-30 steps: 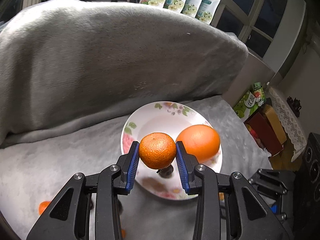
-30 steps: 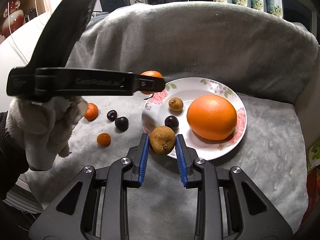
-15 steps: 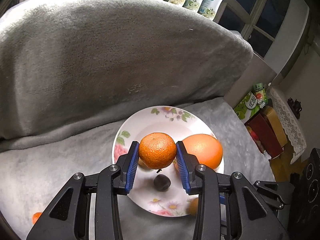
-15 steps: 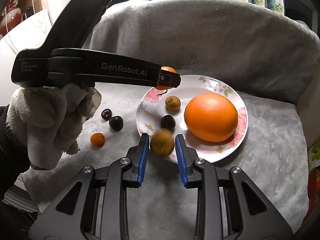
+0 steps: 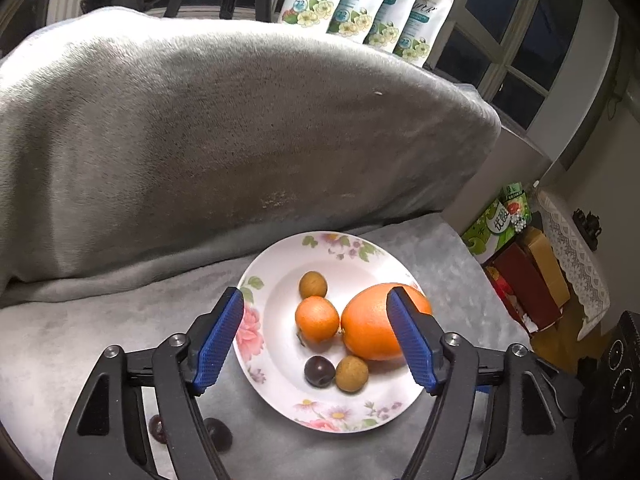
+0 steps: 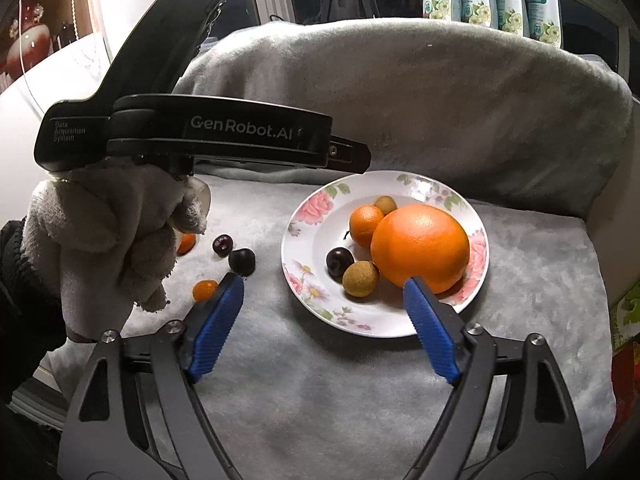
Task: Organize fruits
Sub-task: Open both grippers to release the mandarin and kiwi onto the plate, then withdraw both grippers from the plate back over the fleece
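Fruits lie partly on a floral plate and partly on the grey blanket that covers the seat and backrest. We see the plate resting on the blanket toward the right of the seat, near the backrest.

On the plate, the big orange sits at the right, and the mandarin touches its left side. A tan longan lies at the near edge of the orange, with a dark cherry just beside it on the left. A second longan sits at the far side, behind the mandarin.

Left of the plate, on the blanket, we find two more cherries, a small kumquat near them, and another orange fruit half hidden behind the gloved hand.

Our left gripper hangs over the plate with its jaws opening; nothing is pressed between its blue pads, and the mandarin lies below on the plate. Our right gripper is at the near rim of the plate, its jaws also opening and holding nothing.
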The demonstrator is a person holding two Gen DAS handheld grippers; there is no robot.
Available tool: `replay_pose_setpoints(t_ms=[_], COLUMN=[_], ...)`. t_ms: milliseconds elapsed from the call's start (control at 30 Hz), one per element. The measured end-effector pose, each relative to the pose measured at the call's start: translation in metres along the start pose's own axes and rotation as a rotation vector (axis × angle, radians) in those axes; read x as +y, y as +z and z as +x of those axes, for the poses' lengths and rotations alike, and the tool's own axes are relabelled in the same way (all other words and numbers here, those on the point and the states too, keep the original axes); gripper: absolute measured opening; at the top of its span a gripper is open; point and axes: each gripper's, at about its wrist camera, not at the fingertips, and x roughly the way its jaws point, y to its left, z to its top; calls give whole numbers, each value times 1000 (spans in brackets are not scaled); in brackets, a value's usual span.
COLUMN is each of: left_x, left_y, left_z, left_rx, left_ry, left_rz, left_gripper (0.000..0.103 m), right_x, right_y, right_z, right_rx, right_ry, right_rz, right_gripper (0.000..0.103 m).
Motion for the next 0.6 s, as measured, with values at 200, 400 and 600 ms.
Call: replay_pose_setpoints(t_ms=[200, 400, 600], left_x=[-3, -4, -2], left_y=[0, -2, -8], left_z=[-15, -37, -65], left_rx=[-29, -66, -106], left_ry=[8, 15, 32], left_rz=[7, 9, 12], left_gripper=[74, 74, 74], right_x=[2, 12, 26], right_y=[3, 5, 6], right_z=[-7, -14, -23], right_rx=[-11, -14, -29], right_ry=[-20, -37, -56], right_rz=[1, -10, -30], right_gripper=[90, 90, 90])
